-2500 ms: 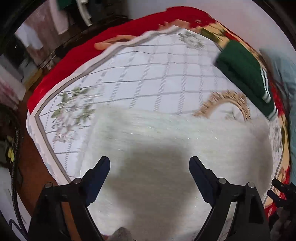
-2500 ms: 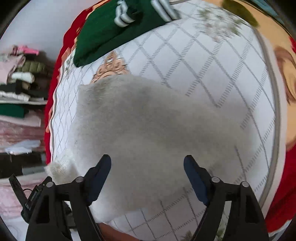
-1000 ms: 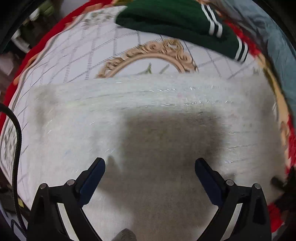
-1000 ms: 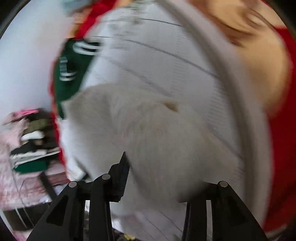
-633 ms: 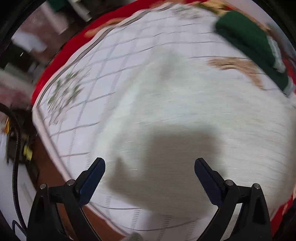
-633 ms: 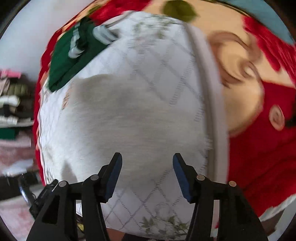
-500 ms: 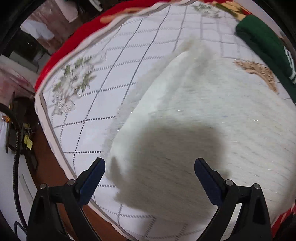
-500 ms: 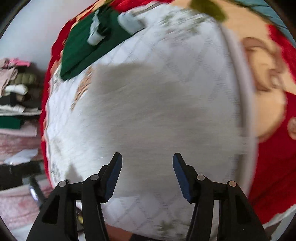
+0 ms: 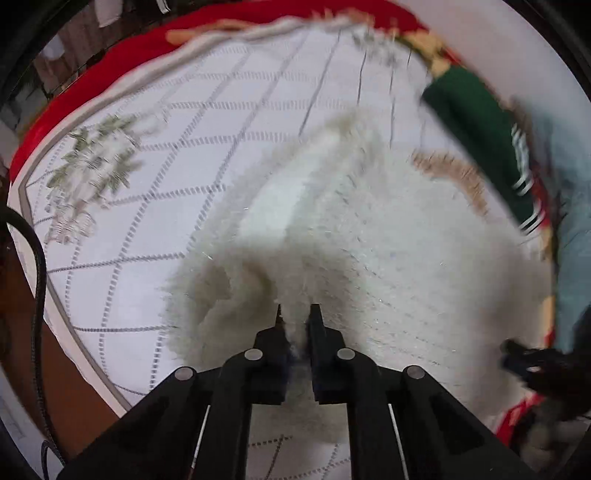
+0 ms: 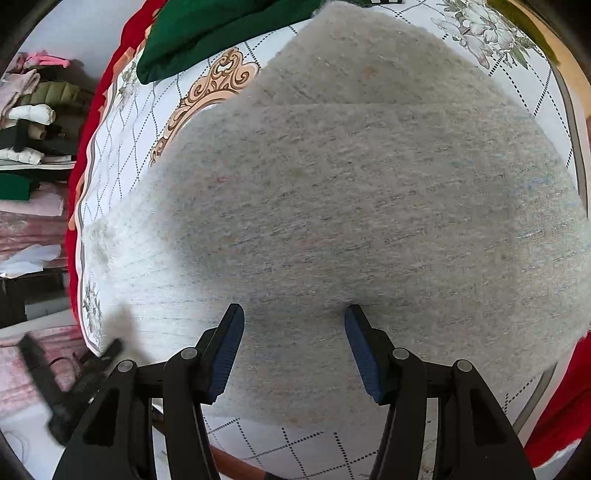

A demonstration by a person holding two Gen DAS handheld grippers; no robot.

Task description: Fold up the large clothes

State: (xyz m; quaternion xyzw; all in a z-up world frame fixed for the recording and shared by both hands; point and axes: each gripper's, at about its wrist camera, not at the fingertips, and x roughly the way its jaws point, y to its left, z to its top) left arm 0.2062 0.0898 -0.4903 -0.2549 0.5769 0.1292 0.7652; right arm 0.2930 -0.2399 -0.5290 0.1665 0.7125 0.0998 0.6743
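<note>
With the left gripper [image 9: 295, 314] clenched on only a thin tuft of the fluffy white garment [image 9: 388, 251] and the right gripper [image 10: 293, 321] released above it, the pinch could slip

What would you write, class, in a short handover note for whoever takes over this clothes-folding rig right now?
Left claw: has just closed, and is shut on a bunched edge of the white fuzzy garment.
Right claw: open over the same garment, gripping nothing.
Things: the garment lies on the quilted bedspread; a green striped garment sits folded at the far side.
Done: the white garment looks partly folded, with one layer over another.
Left: probably grip with the right claw too, carry the edge over, then flatten.
</note>
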